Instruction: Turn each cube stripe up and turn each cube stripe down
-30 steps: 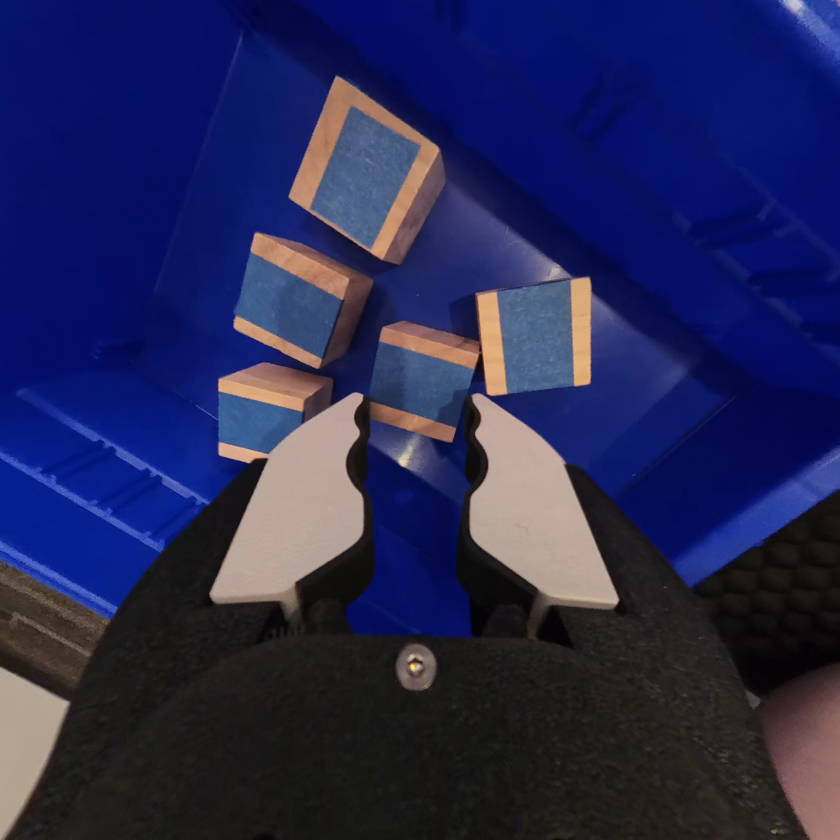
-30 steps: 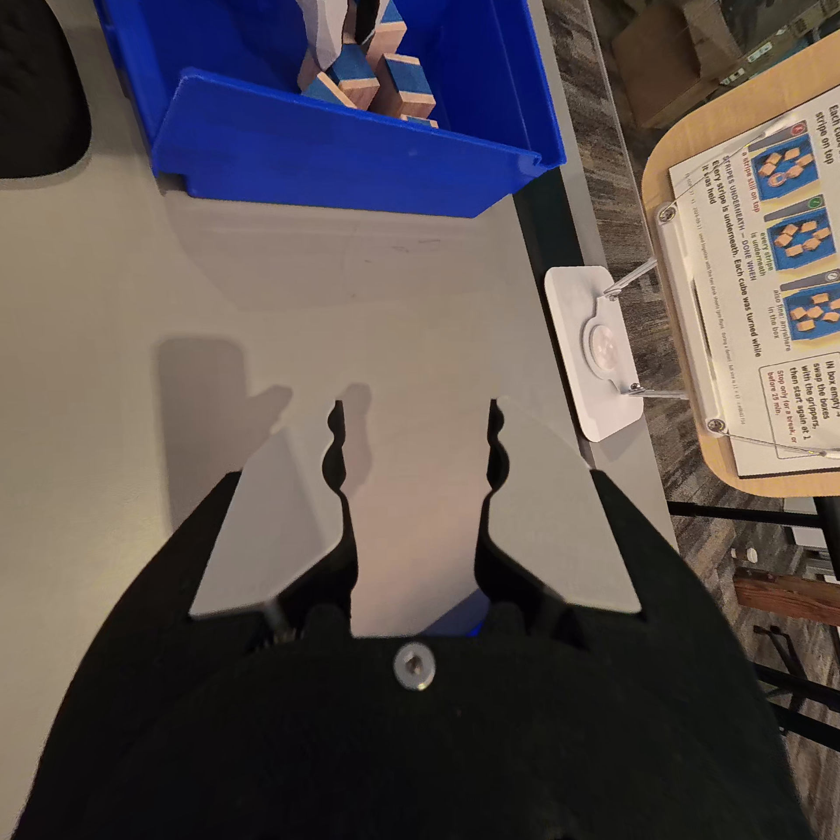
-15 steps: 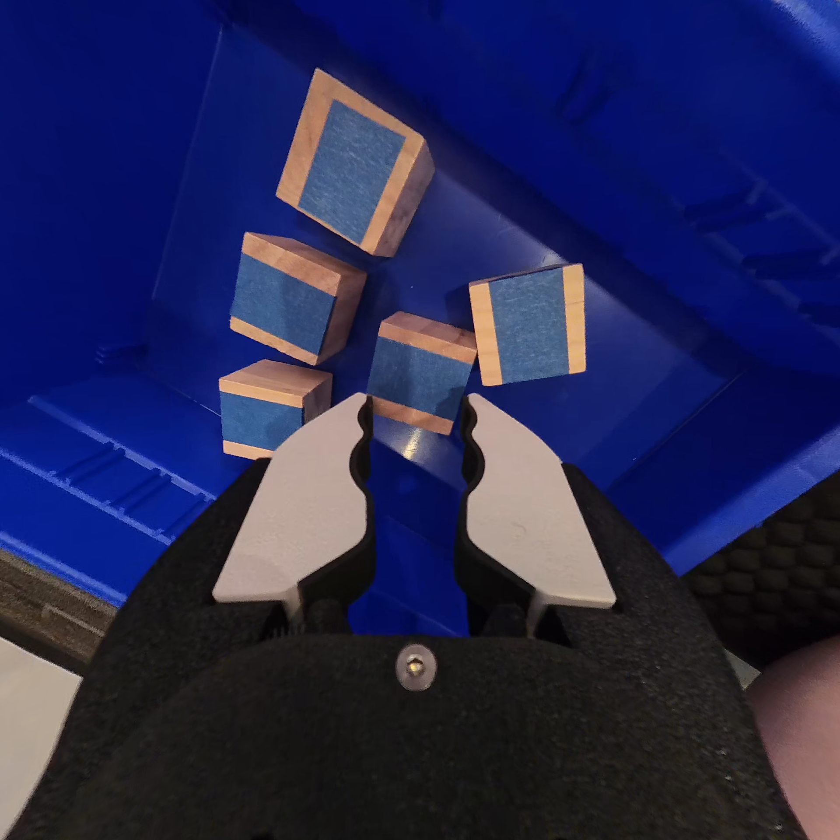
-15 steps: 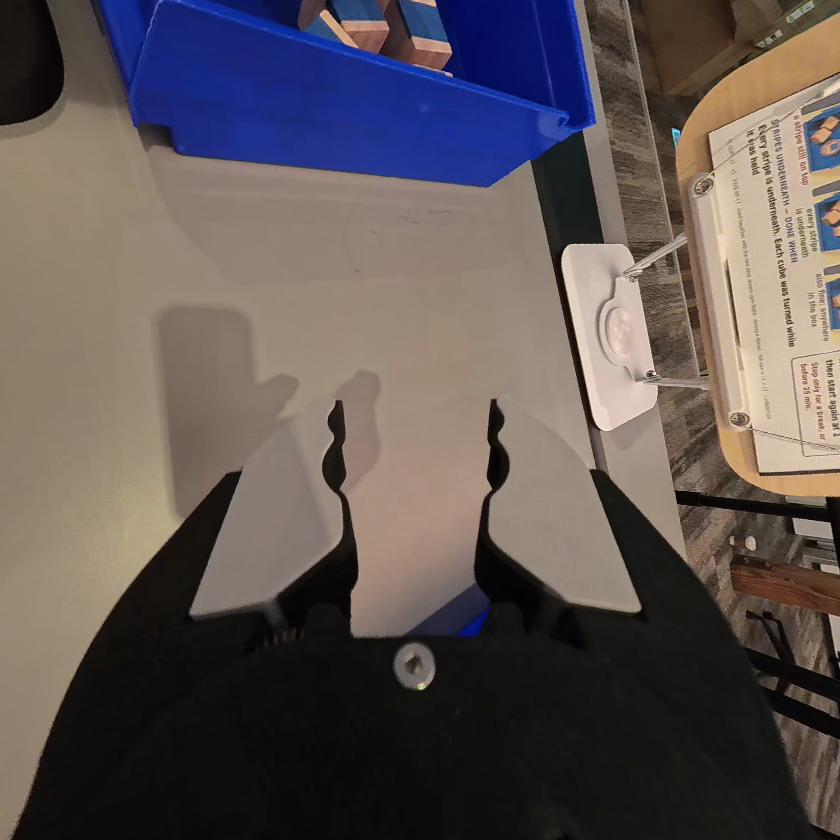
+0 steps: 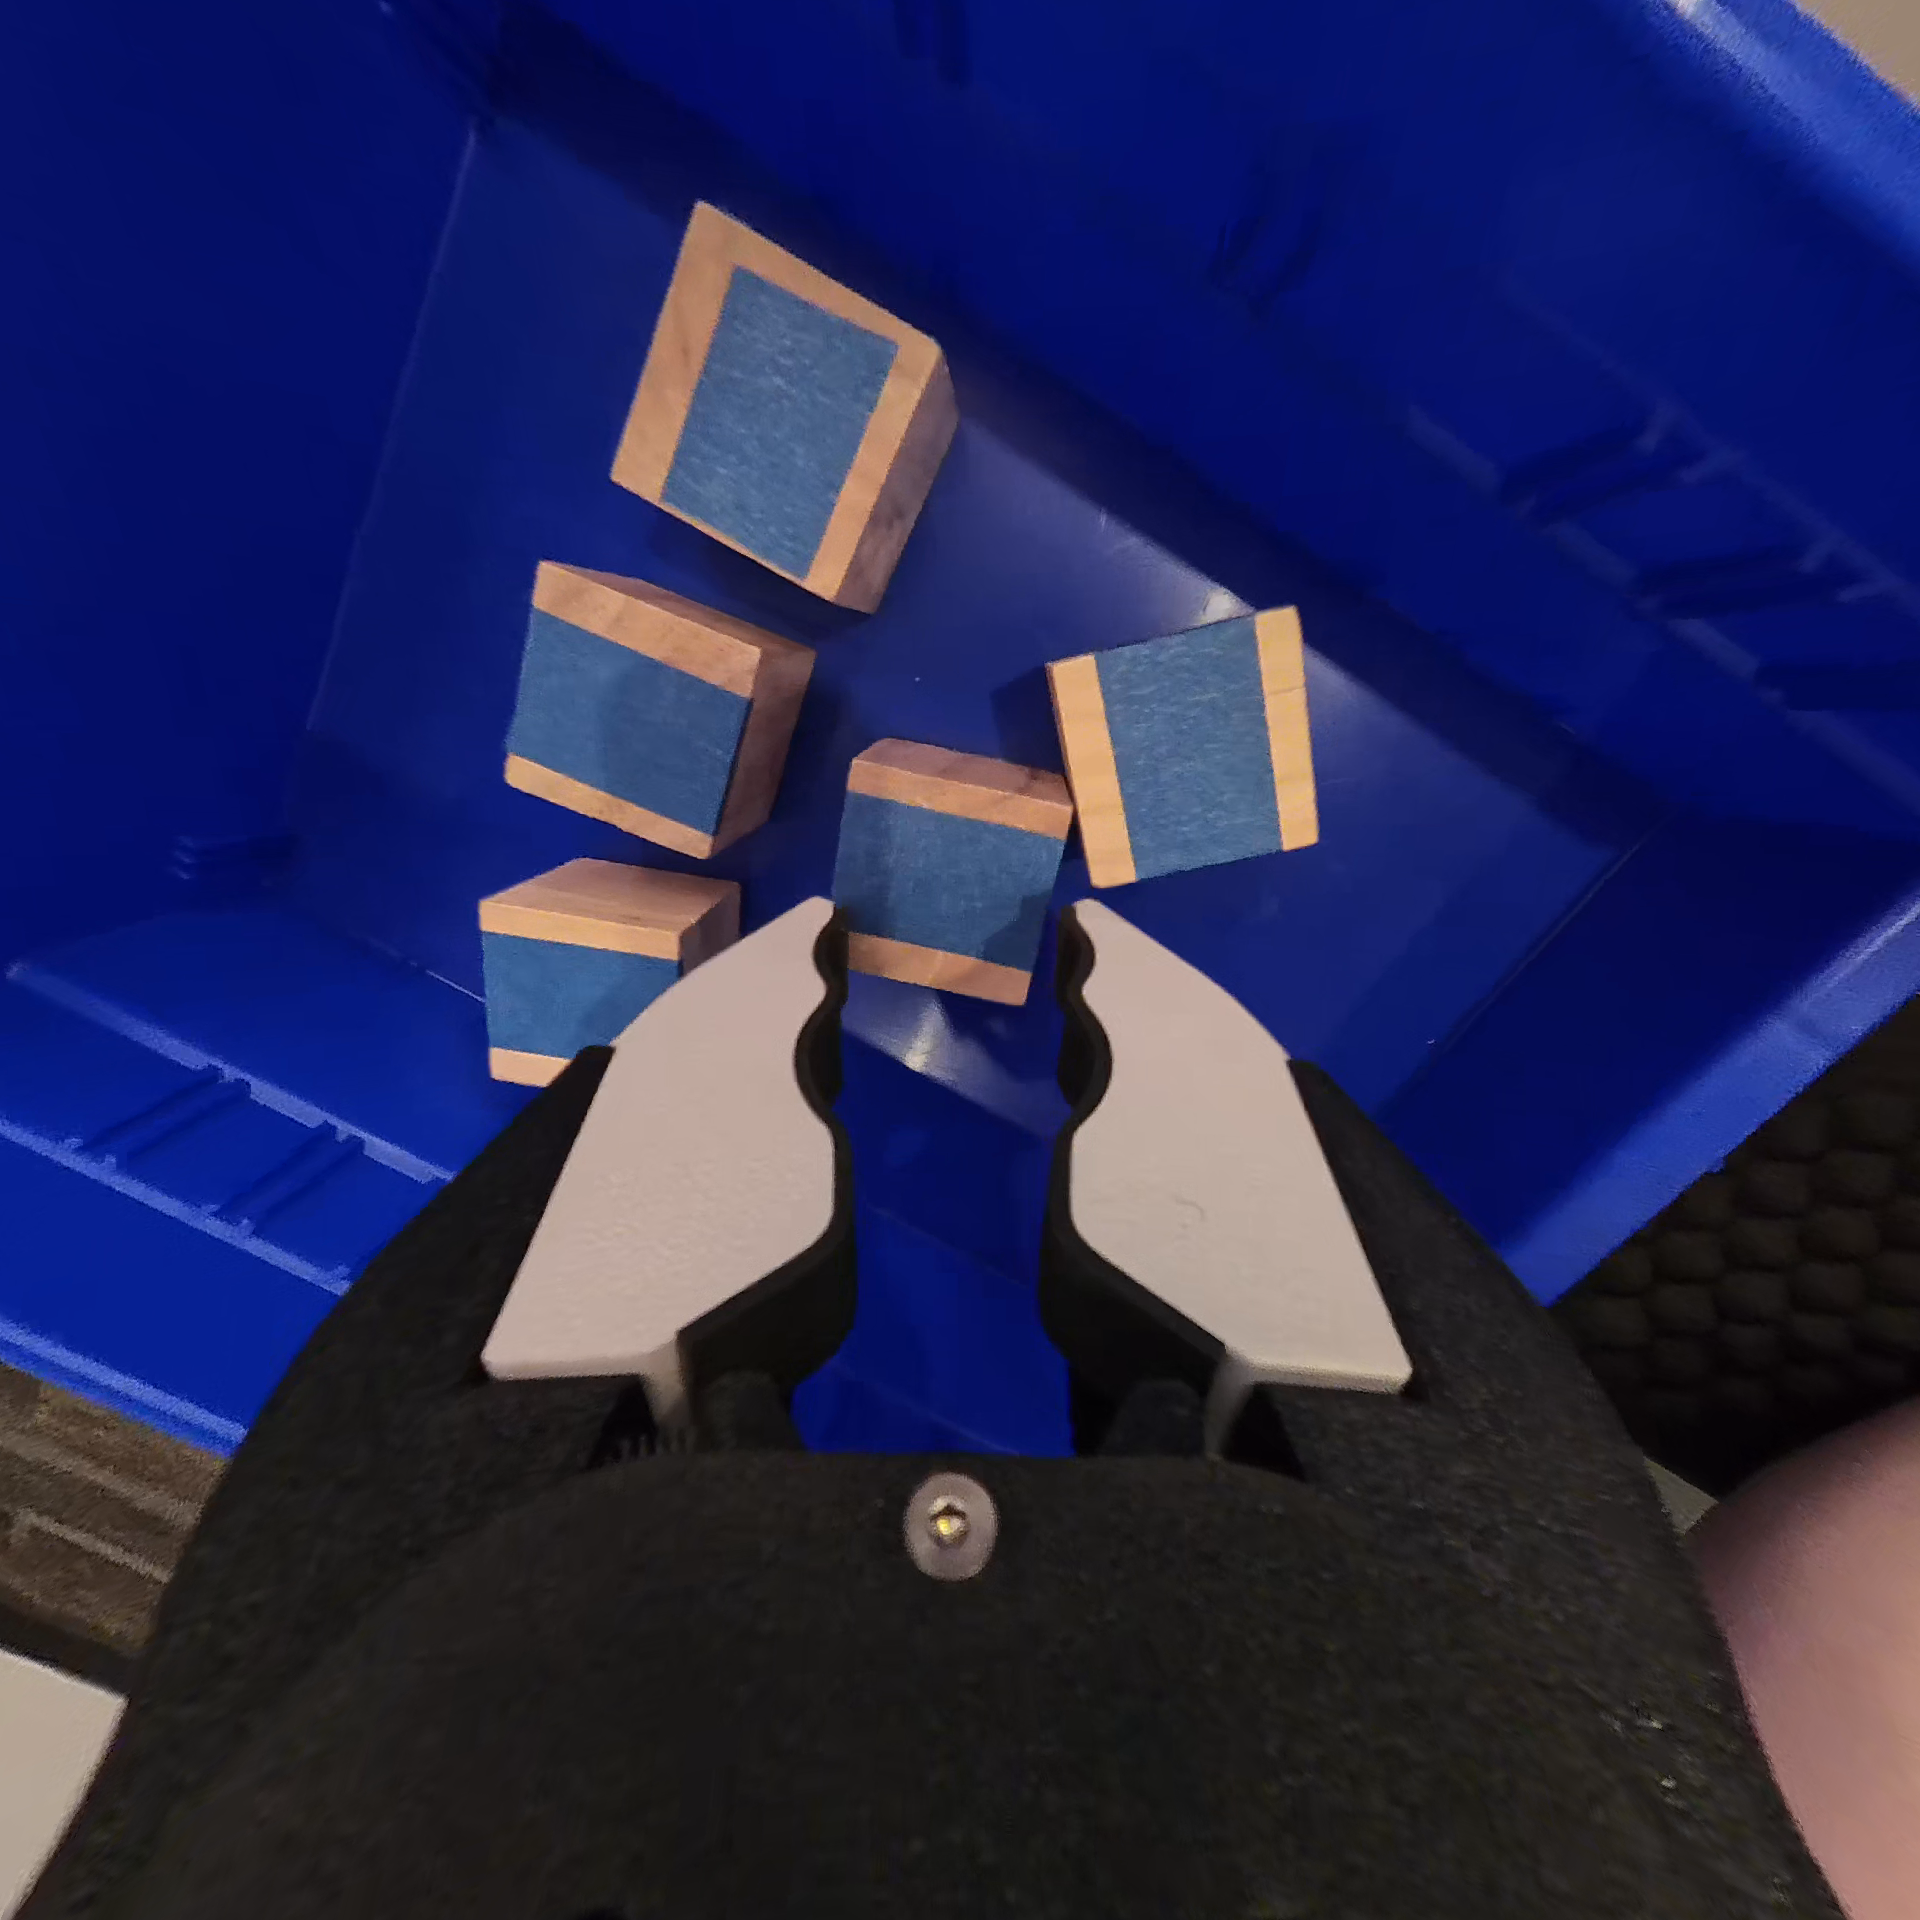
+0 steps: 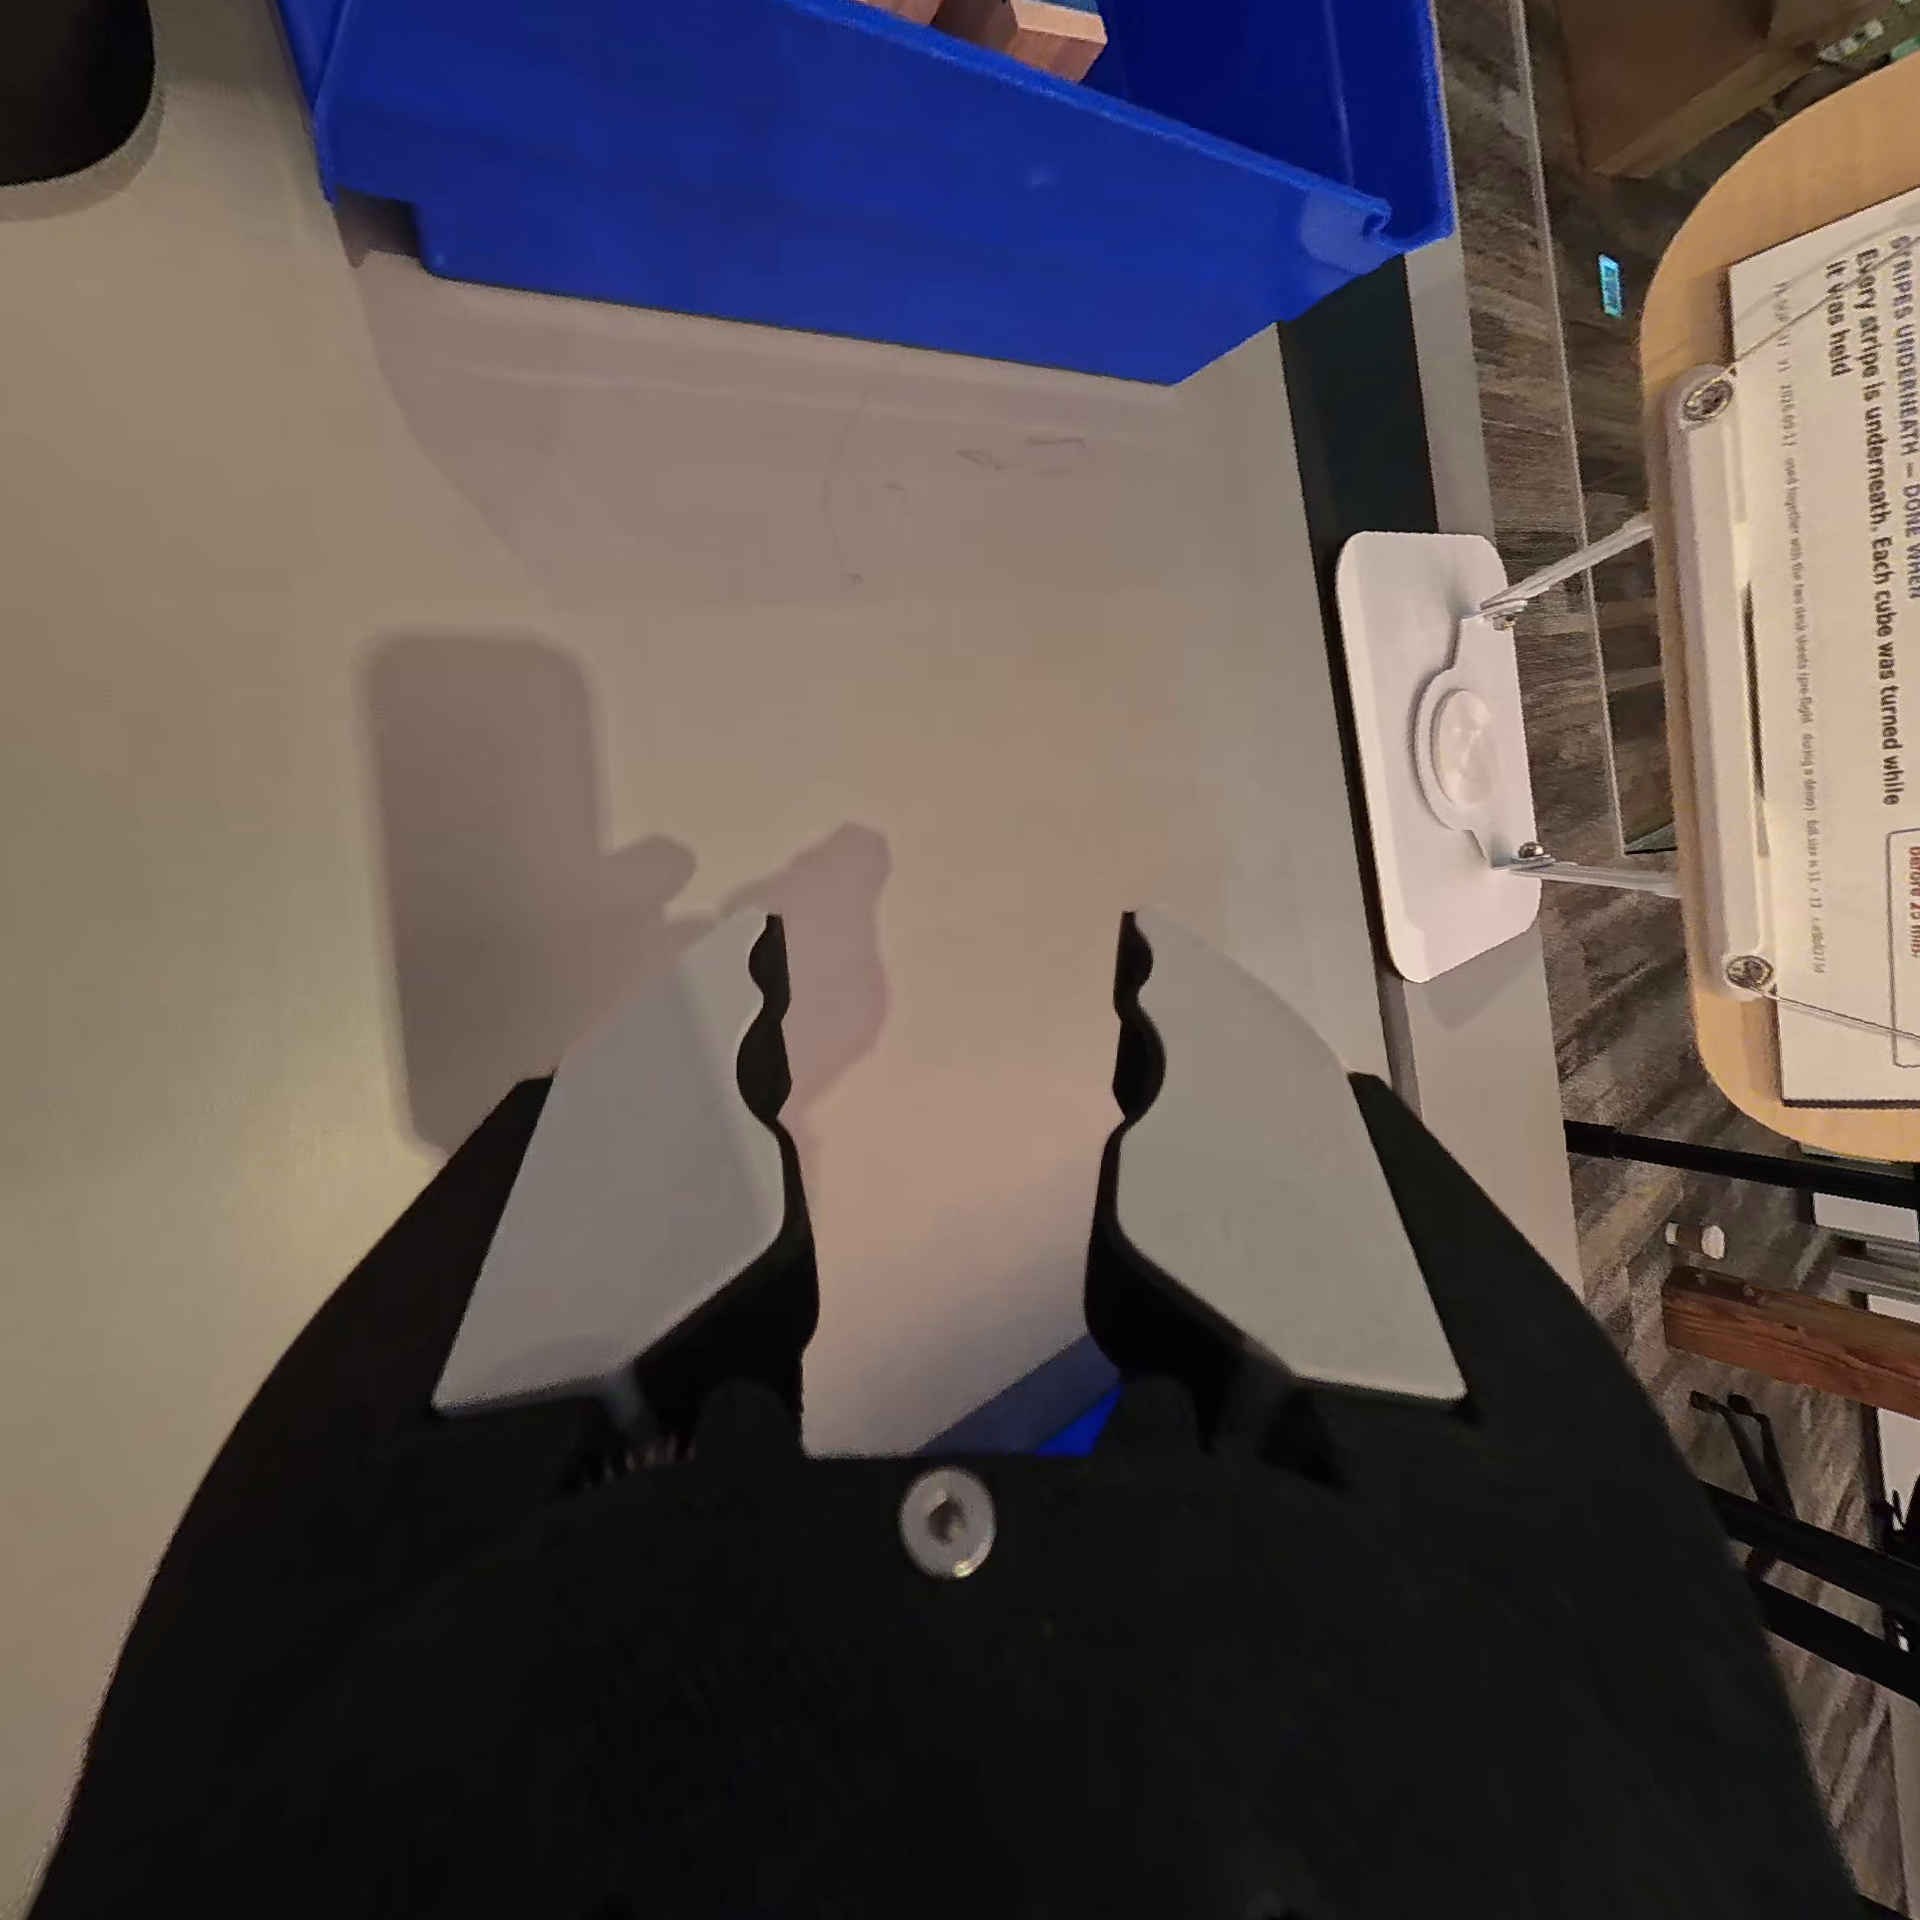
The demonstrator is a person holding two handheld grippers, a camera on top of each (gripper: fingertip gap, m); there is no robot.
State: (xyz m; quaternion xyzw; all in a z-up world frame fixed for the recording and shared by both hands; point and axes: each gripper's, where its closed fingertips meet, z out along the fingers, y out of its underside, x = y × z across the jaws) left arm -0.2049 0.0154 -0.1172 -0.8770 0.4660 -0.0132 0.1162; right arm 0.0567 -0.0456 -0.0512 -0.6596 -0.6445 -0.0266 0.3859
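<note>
In the left wrist view several wooden cubes with blue stripes lie in a blue bin (image 5: 1351, 364). My left gripper (image 5: 945, 914) is open and empty, its tips either side of the near edge of the middle cube (image 5: 945, 873), which shows its stripe. Other cubes sit at far left (image 5: 779, 405), left (image 5: 649, 707), near left (image 5: 592, 961) and right (image 5: 1184, 748), all stripe up. My right gripper (image 6: 951, 920) is open and empty above the grey table (image 6: 312, 727). In that view the bin (image 6: 883, 208) lies ahead, with a cube's corner (image 6: 1049, 26) showing over its wall.
A white stand base (image 6: 1434, 748) sits at the table's right edge, holding an instruction sheet (image 6: 1829, 582) on a round wooden table. A dark foam mat (image 5: 1766, 1247) lies right of the bin. A second blue bin's edge (image 6: 1070, 1423) shows under my right gripper.
My left gripper has stayed over the middle cube with little movement and remains open. My right gripper has drawn back to the right, so the bin has slid up and out of its view.
</note>
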